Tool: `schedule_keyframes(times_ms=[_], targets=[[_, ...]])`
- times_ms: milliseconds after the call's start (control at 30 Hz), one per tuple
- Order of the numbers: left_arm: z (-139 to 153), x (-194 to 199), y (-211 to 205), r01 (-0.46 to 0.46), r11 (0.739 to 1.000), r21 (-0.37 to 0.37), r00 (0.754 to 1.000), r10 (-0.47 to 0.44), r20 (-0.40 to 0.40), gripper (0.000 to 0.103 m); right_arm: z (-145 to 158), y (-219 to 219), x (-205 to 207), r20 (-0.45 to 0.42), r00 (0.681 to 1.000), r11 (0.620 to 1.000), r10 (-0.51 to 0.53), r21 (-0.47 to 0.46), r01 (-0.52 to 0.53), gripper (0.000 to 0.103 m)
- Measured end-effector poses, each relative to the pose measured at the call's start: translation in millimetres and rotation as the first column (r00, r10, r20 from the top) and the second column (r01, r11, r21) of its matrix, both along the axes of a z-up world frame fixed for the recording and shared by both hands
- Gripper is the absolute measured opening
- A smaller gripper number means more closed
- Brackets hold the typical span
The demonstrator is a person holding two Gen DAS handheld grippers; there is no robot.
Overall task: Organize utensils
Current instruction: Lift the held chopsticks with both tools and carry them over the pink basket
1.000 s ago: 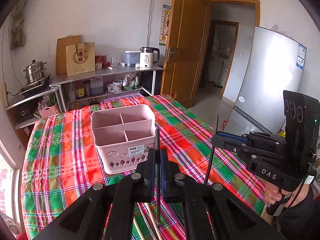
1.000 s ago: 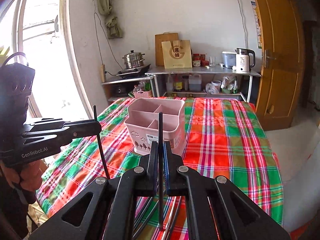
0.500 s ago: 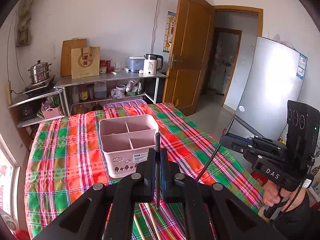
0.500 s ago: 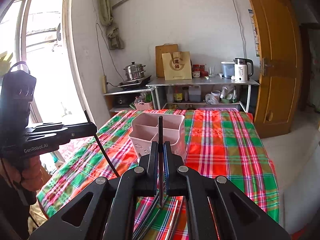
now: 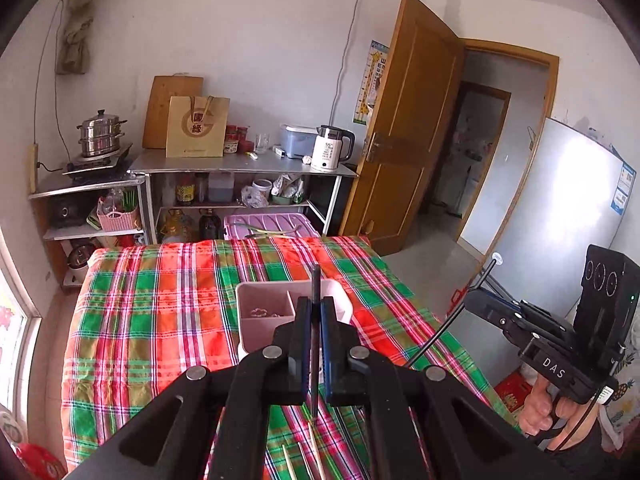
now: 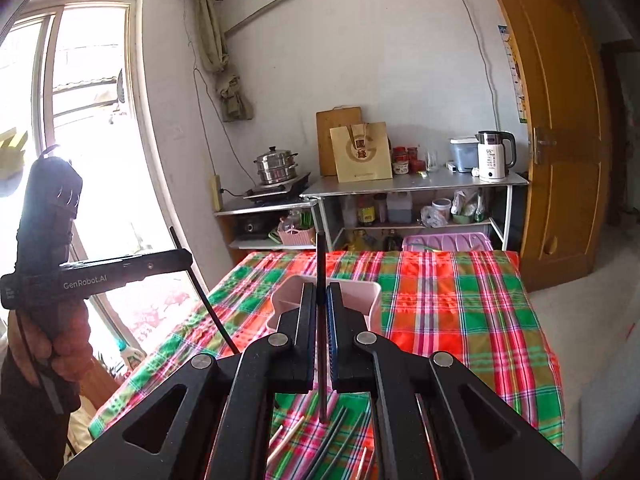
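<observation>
Risk sits in your thin grips: left gripper (image 5: 315, 344) and right gripper (image 6: 321, 336) are each clamped on one black chopstick (image 5: 315, 320), above the bench (image 5: 160, 312). If either chopstick pivots, it misses the pink caddy (image 5: 264, 312) ahead.

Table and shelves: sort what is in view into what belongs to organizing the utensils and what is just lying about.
Part of the job:
- left gripper, shut on a black chopstick
- right gripper, shut on another black chopstick
- pink divided basket
- loose chopsticks on the plaid tablecloth

Lying about:
- kettle
- steamer pot
- paper bag
- purple lid
</observation>
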State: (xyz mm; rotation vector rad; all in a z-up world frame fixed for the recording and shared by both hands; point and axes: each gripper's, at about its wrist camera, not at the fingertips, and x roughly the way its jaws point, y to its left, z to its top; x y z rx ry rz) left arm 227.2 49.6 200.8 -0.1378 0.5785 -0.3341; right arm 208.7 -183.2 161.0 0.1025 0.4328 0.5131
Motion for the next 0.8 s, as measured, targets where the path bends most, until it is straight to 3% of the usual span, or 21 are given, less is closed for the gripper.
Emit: schedule_keyframes(times_ms=[200,333,800], targets=[[38.7,25.2,17.5,-0.050,0.999,-0.015,0.998,0.051,0.047,0.004,25.3,6.6,24.7,0.032,0.999,0.998,-0.010,0.055,0.008,0.005],[45.4,42.7,23.5,-0.067,0.998,-0.010,0.996,0.067,0.061,0.004,34.3,13.5,41.9,0.044,0.999,0.996,-0.012,0.091,0.008,0.005],[3.9,96.6,40.4,-0.074,0.997,-0.039,0.997,0.074,0.008,0.004,13.4,44.8,90.6,0.015,1.000,0.994,0.010,0.110,-0.012,0.005]])
